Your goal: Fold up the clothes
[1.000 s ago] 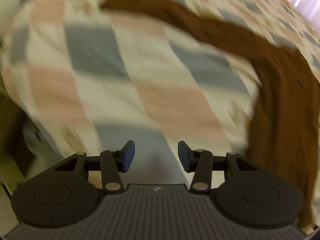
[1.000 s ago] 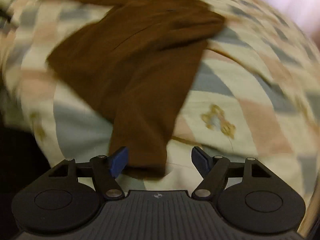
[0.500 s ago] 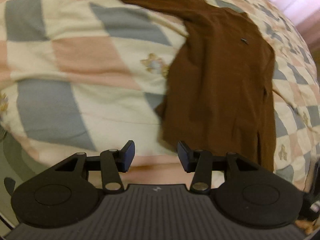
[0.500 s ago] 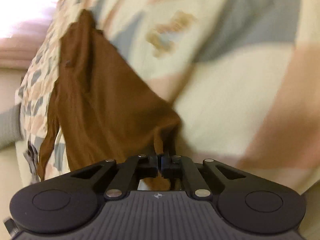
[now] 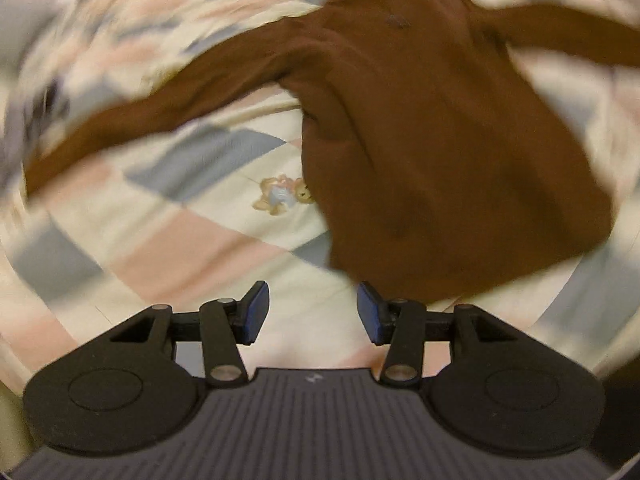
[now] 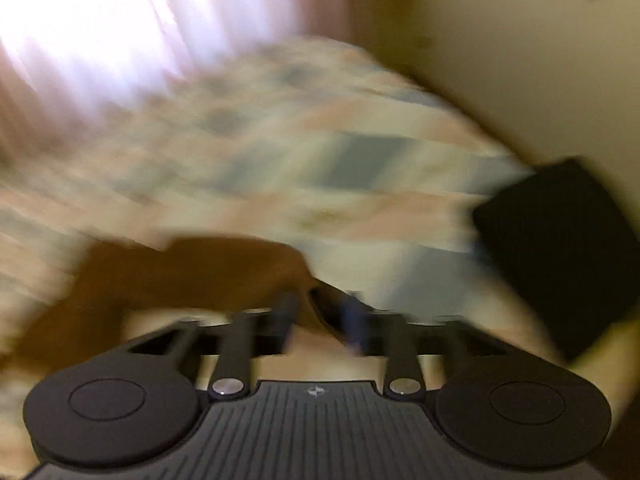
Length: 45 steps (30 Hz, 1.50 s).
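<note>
While the brown shirt (image 5: 432, 168) is lying spread on the quilted bed (image 5: 168, 240), body uppermost at 1 o'clock of the left view and one sleeve (image 5: 132, 116) trailing out toward 9 o'clock, no fold is being shown in it. The left tongs (image 5: 308, 314) are being held apart, empty, just short of the hem. In the right view, heavily blurred, the right tongs (image 6: 320, 316) are being seen with a gap between the fingers and brown cloth (image 6: 192, 268) at 10 o'clock, just beyond their tips; whether any cloth is being pinched cannot be told. The sleeves and body are being judged as left to be folded.
</note>
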Motion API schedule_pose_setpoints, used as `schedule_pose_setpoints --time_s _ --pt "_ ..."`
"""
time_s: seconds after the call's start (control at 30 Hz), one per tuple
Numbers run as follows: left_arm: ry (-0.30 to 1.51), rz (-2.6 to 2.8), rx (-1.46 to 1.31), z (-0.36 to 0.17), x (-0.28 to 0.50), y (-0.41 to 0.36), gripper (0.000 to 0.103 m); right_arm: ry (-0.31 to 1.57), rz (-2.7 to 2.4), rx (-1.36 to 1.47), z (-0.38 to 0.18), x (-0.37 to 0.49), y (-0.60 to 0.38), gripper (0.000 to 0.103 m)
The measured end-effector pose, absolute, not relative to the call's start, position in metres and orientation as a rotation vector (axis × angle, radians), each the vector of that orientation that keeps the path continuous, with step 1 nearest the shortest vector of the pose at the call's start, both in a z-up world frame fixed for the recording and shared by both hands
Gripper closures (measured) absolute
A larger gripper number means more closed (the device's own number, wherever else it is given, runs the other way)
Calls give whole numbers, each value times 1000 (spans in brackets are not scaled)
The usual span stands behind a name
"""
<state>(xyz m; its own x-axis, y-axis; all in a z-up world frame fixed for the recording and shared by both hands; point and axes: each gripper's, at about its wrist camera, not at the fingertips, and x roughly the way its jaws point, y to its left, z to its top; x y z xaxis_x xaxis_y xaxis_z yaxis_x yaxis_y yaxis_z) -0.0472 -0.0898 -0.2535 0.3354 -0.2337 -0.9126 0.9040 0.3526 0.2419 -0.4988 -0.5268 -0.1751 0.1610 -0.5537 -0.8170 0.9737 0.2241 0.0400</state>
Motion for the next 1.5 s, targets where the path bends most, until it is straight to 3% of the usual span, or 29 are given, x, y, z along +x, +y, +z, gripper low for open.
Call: schedule_pose_setpoints --time_s 0.13,0.33,0.43,0.53,0.8,0.87,0.9,1.0,1.07,1.1,1.33,1.4,1.5 --pt "752 -954 1109 -281 -72 -81 59 966 -1080 457 -232 -461 -464 54" --pt "484 -1044 1378 -326 -106 -69 58 1181 -472 64 -321 -371 -299 52" --pt "441 -1052 1376 -346 -101 -68 58 1186 -331 -164 -350 -347 -256 48" --pt "380 -1088 1426 -365 -91 -69 60 1165 -311 -220 -366 -336 -252 46" --pt "-20 -1362 1651 -407 -83 -60 62 1136 -286 -342 -394 -324 -255 43" --pt "-32 -1398 1648 -415 -76 -61 72 1116 -292 -365 -399 -323 -255 42" --pt "-29 -1410 1644 -418 -74 -62 87 1112 -293 -384 -402 -321 -255 44" --pt "26 -1403 1607 -407 -70 -68 95 1080 -293 -442 -403 -315 -253 56" --pt "96 -1389 1536 -381 -67 -65 99 1063 -287 -451 -398 -309 -255 75" --pt "117 -1367 1506 -364 -65 -60 103 1067 -279 -430 -392 -308 -257 91" --pt "230 -1202 1373 -260 -37 -23 103 1028 -350 -277 -309 -320 -276 97" --pt "256 -1202 1399 -264 -36 -20 103 1060 -358 -223 -298 -323 -281 97" --pt "318 -1208 1480 -315 -37 -21 103 1187 -320 -158 -319 -324 -283 94"
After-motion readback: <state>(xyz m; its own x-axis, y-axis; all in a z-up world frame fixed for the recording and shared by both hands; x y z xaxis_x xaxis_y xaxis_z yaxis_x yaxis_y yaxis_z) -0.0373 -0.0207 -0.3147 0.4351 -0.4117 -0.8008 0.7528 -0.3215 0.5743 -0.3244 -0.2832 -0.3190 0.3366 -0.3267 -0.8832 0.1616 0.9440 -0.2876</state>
